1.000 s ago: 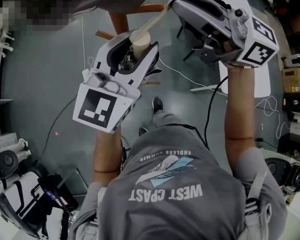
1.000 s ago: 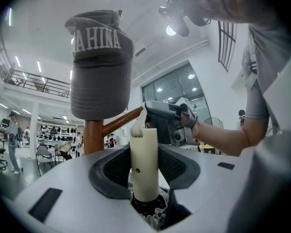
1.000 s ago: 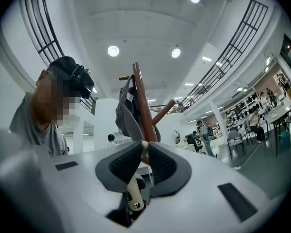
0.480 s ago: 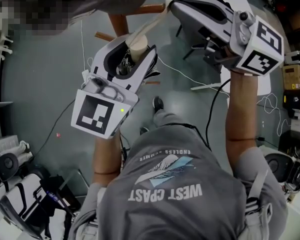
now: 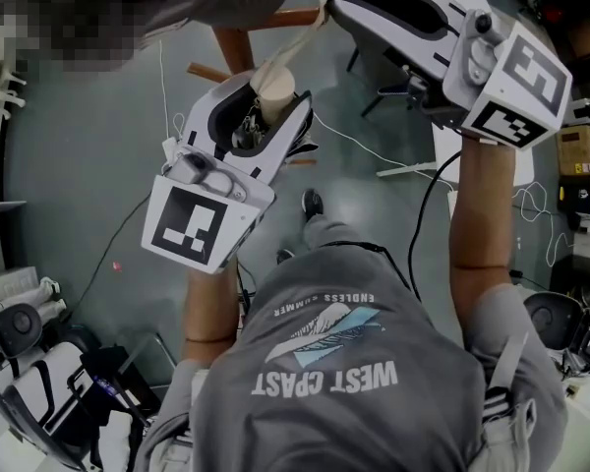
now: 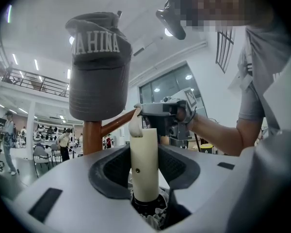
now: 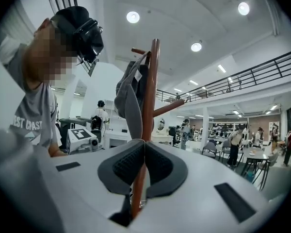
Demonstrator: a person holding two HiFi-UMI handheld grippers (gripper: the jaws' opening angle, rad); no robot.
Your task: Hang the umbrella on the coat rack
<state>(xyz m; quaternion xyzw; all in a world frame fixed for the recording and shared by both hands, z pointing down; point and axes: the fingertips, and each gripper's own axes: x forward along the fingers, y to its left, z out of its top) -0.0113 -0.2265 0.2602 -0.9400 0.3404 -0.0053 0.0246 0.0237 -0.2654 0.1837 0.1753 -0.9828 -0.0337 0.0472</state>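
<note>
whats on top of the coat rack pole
A grey cap sits over the top of the pole, and a peg sticks out just below it. The pole's tip is hidden inside the cap.

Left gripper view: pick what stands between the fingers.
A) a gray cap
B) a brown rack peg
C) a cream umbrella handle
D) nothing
C: the cream umbrella handle stands clamped between the left gripper's fingers, while the gray cap sits on the coat rack behind.
</note>
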